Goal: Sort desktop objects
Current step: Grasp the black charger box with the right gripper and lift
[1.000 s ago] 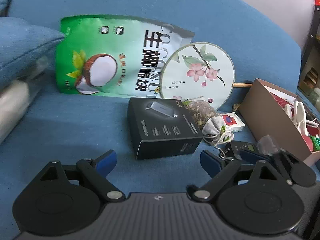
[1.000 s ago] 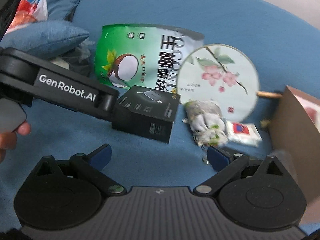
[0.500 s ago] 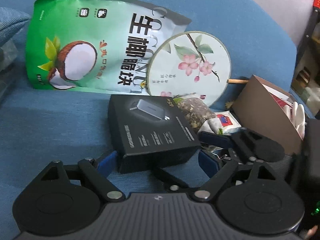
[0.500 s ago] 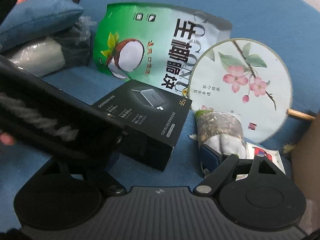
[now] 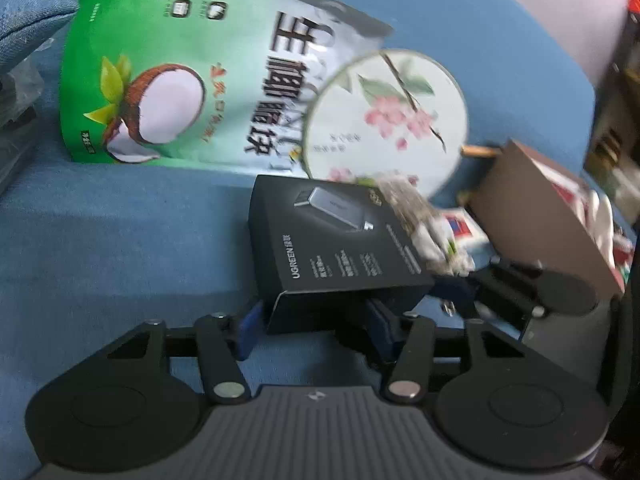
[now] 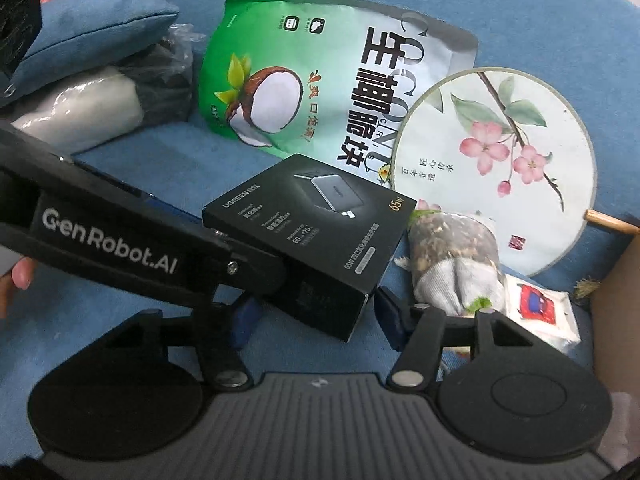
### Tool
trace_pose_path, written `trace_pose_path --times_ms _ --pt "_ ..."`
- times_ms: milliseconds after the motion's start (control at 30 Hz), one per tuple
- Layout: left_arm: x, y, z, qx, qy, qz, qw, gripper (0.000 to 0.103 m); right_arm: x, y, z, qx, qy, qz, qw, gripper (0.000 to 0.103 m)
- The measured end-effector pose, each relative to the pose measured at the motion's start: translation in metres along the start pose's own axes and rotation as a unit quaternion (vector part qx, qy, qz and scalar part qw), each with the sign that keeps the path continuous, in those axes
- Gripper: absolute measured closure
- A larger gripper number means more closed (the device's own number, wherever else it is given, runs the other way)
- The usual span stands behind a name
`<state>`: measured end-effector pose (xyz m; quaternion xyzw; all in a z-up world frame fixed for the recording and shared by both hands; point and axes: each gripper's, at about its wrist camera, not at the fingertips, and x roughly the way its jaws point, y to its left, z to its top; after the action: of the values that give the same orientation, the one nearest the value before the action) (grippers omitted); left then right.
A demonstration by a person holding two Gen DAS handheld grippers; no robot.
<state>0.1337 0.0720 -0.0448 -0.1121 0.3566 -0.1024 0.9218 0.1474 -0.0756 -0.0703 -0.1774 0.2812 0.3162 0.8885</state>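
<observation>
Black UGREEN charger box (image 5: 336, 248) lifted at its near end, tilted, on the blue sofa seat (image 5: 120, 248). Left gripper (image 5: 316, 332) clamped on the near end of that box, blue pads (image 5: 248, 330) pressed against both side faces. Same box in the right wrist view (image 6: 308, 224), with the left gripper's black arm marked GenRobot.AI (image 6: 112, 236) reaching in from the left and meeting the box's near-left corner. Right gripper (image 6: 316, 320) just in front of the box's near corner, jaws spread wide, blue fingertips (image 6: 390, 316) either side of that corner with a gap, nothing held.

Behind the box, green coconut chips bag (image 6: 320, 80) lying flat against the sofa back. Just right of the box and overlapping the bag's lower right corner, round paper fan with pink blossoms (image 6: 496, 168), wooden handle (image 6: 612, 222) pointing right. Touching the box's right edge, clear pouch of dried herbs (image 6: 452, 252). Right of the pouch, small white packet with red and blue print (image 6: 536, 304). Further right of the box, brown cardboard box (image 5: 540, 216), contents blurred. Left of the bag, blue cushion (image 6: 88, 28) over plastic-wrapped bundles (image 6: 80, 112).
</observation>
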Motion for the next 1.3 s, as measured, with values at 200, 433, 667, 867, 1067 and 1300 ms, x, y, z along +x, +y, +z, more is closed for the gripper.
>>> trace_pose_path --times_ms 200,433,667,867,1067,1300 --pt "-0.021 -0.018 -0.016 0.019 0.042 -0.055 0.9974 0.050 -0.042 0.007 -0.031 0.005 0.010 0.013 1.000 0.043" --pt "-0.017 -0.023 -0.017 0.012 0.052 -0.113 0.9922 0.031 -0.070 -0.004 -0.056 0.028 0.019 0.014 0.999 0.034" --pt "-0.006 -0.023 -0.023 0.001 0.026 -0.096 0.9950 0.016 -0.057 -0.010 -0.051 0.013 0.024 0.011 1.000 0.023" --pt "-0.004 -0.029 -0.027 0.006 0.020 -0.098 0.9950 0.028 -0.053 -0.006 -0.042 0.010 0.015 0.020 1.000 0.024" --pt "-0.020 -0.048 -0.030 0.036 -0.006 -0.080 0.9961 0.030 -0.072 0.008 -0.040 -0.023 -0.003 -0.006 1.000 0.025" --pt "-0.054 -0.081 -0.022 0.063 -0.084 -0.076 0.9916 0.043 -0.118 0.018 -0.050 -0.037 -0.031 -0.038 0.998 0.029"
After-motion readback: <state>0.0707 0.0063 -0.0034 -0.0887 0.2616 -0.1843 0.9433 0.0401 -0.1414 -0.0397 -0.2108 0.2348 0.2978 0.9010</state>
